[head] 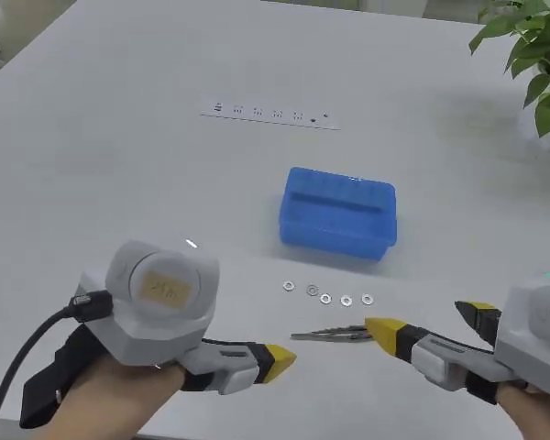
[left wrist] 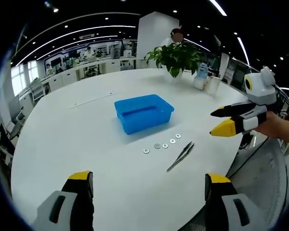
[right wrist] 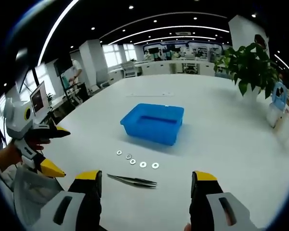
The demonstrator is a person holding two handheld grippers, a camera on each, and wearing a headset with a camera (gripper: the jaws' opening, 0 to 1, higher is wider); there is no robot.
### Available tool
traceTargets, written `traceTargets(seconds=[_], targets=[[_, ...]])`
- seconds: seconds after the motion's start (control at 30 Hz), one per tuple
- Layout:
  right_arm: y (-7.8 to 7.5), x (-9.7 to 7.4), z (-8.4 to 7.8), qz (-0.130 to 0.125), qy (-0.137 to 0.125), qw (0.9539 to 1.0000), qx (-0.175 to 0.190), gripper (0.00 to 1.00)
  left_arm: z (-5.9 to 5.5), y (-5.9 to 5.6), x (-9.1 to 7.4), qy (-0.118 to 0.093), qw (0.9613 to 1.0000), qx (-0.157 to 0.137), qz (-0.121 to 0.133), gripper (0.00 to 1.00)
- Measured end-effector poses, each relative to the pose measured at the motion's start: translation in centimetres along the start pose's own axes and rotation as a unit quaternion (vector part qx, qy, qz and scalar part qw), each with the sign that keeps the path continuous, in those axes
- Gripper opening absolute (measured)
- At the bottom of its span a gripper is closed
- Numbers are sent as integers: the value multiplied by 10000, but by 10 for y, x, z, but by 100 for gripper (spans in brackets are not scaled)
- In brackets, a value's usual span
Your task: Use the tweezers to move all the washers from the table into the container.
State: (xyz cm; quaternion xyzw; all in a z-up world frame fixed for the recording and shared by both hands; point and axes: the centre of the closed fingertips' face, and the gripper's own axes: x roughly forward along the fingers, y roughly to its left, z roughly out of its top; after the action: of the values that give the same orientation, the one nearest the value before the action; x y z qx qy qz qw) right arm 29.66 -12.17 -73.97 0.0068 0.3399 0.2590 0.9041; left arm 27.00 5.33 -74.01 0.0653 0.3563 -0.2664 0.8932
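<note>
Both grippers spread, nothing held.
Head view: washers (head: 325, 295) lie in a row on the person's side of the container (head: 339, 213), tweezers (head: 330, 335) past them toward the table (head: 119, 183) edge. Left gripper view: left gripper (left wrist: 148, 178) jaws wide apart, open table around the container. Right gripper view: right gripper (right wrist: 145, 175) likewise spread.

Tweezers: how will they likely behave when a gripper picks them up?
The tweezers lie flat and thin on the smooth table, so they may slide rather than lift. They look like bare metal: probably stiff, light and slippery. Long and slender, they could pivot if gripped off-centre.
</note>
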Motion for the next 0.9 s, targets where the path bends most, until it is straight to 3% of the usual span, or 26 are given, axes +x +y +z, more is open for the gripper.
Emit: traceTargets(seconds=[0.23,0.37,0.57,0.67,0.8,0.9], targets=[[1,-1,0,2,3,10000,-23,74,4,0,1,-52,10000,15,-8,97],[-1,-1,-1,-19,4,10000,-17,74,8,-5,6,-193,9996,-35,-222,87],[-1,-1,-6,17,76,10000,17,73,4,-9,25,-72,9992,123,-381,80],[-1,0,-6,23,73,10000,40,72,1,-12,35,-36,9983,200,-547,71],[0,0,-8,61,90,9999,65,69,-1,-29,44,-46,9938,285,-1070,62],[1,0,-9,84,83,9999,101,67,-3,-36,48,-10,9918,407,-1207,50]])
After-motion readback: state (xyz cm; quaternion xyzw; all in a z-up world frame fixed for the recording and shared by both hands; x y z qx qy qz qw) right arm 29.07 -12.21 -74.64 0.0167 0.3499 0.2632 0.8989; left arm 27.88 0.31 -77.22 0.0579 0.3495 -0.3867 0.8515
